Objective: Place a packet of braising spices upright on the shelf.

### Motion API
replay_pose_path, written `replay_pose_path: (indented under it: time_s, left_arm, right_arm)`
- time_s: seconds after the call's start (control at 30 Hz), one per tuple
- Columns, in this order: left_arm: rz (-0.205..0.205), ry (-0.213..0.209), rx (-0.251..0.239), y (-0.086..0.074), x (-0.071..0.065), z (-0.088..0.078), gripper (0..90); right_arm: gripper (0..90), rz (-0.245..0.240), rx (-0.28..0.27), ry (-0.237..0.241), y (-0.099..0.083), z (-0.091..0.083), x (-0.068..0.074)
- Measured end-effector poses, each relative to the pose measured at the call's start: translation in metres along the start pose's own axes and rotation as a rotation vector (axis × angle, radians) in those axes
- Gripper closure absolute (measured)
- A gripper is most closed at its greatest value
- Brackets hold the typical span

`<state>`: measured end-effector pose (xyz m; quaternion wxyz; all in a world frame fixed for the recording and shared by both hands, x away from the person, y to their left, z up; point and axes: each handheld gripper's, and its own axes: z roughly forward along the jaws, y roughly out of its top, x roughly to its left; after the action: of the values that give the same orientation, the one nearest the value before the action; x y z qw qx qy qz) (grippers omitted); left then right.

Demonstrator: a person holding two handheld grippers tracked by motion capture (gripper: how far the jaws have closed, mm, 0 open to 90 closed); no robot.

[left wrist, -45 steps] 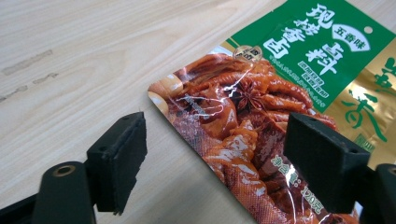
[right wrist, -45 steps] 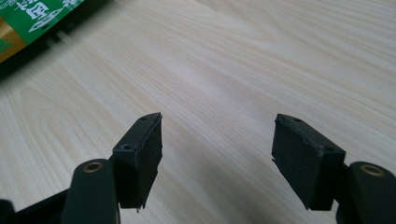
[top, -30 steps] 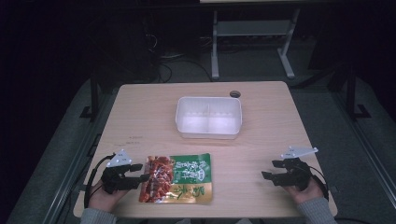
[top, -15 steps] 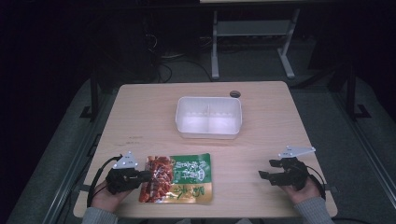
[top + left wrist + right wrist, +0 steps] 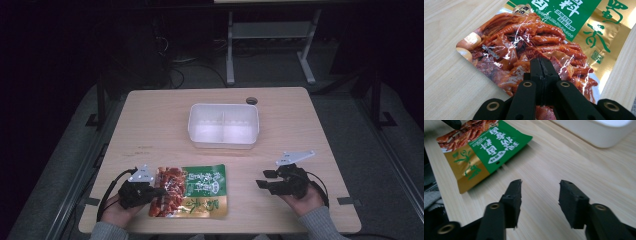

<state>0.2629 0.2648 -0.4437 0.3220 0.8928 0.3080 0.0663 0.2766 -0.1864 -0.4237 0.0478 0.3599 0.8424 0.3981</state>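
The left gripper (image 5: 541,65) sits over the left end of the snack packet (image 5: 192,191), its jaws pressed together with no gap between them; whether any film is caught between the tips cannot be told, since they lie against the printed food picture. The packet lies flat near the front edge of the table (image 5: 150,125), on the person's side of the white divided container (image 5: 224,125) and well apart from it. Its long axis runs left to right, so the red end is at the left gripper and the green-and-gold end points toward the right gripper (image 5: 267,180). That one hangs to the right of the packet, apart from it, jaws spread and holding nothing — clearly the farther of the two. Any lift would likely start from the left hand (image 5: 114,216), with the container lying beyond the packet and slightly right.
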Motion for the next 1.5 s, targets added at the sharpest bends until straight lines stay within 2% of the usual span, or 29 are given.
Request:
replay_pose_path:
  time_s: [0.07, 0.17, 0.23, 0.37, 0.47, 0.5, 0.6, 0.73, 0.83, 1.0, 1.27, 1.5]
  left_arm:
    - [0.004, 0.003, 0.009, 0.000, 0.000, 0.001, 89.4]
    - [0.005, 0.003, 0.011, 0.000, 0.001, 0.002, 89.7]
    - [0.002, 0.003, 0.014, 0.000, 0.001, 0.003, 89.7]
    - [0.003, 0.007, 0.023, 0.000, 0.000, 0.004, 89.7]
    - [0.006, 0.008, 0.027, 0.000, 0.000, 0.004, 89.7]
    - [0.008, 0.009, 0.029, 0.000, 0.000, 0.005, 89.7]
    - [0.011, 0.013, 0.032, 0.000, 0.000, 0.005, 89.7]
    - [0.019, 0.016, 0.037, 0.000, -0.001, 0.005, 89.7]
    - [0.022, 0.015, 0.041, 0.000, -0.001, 0.005, 89.7]
    - [0.025, 0.020, 0.045, 0.001, -0.002, 0.006, 89.6]
    - [0.033, 0.024, 0.048, 0.000, -0.002, 0.007, 89.6]
    - [0.037, 0.024, 0.050, 0.000, -0.002, 0.007, 89.2]
  right_arm:
    - [58.4, -0.010, 0.011, 0.011, 0.006, 0.005, 0.004]
    - [62.6, 0.003, 0.015, 0.058, 0.015, 0.014, 0.009]
    - [65.4, -0.005, 0.035, 0.081, 0.025, 0.023, 0.015]
    - [66.0, -0.020, 0.046, 0.114, 0.037, 0.035, 0.022]
    - [66.5, -0.014, 0.048, 0.135, 0.041, 0.041, 0.023]
    - [69.2, -0.014, 0.072, 0.157, 0.043, 0.049, 0.024]
    - [70.4, -0.014, 0.100, 0.158, 0.044, 0.057, 0.025]
    - [68.7, 0.008, 0.126, 0.175, 0.044, 0.067, 0.025]
    - [61.1, 0.038, 0.147, 0.188, 0.043, 0.076, 0.025]
    - [56.0, 0.047, 0.173, 0.182, 0.040, 0.085, 0.025]
    - [53.3, 0.066, 0.198, 0.185, 0.039, 0.095, 0.027]
    - [53.4, 0.080, 0.204, 0.230, 0.041, 0.104, 0.032]
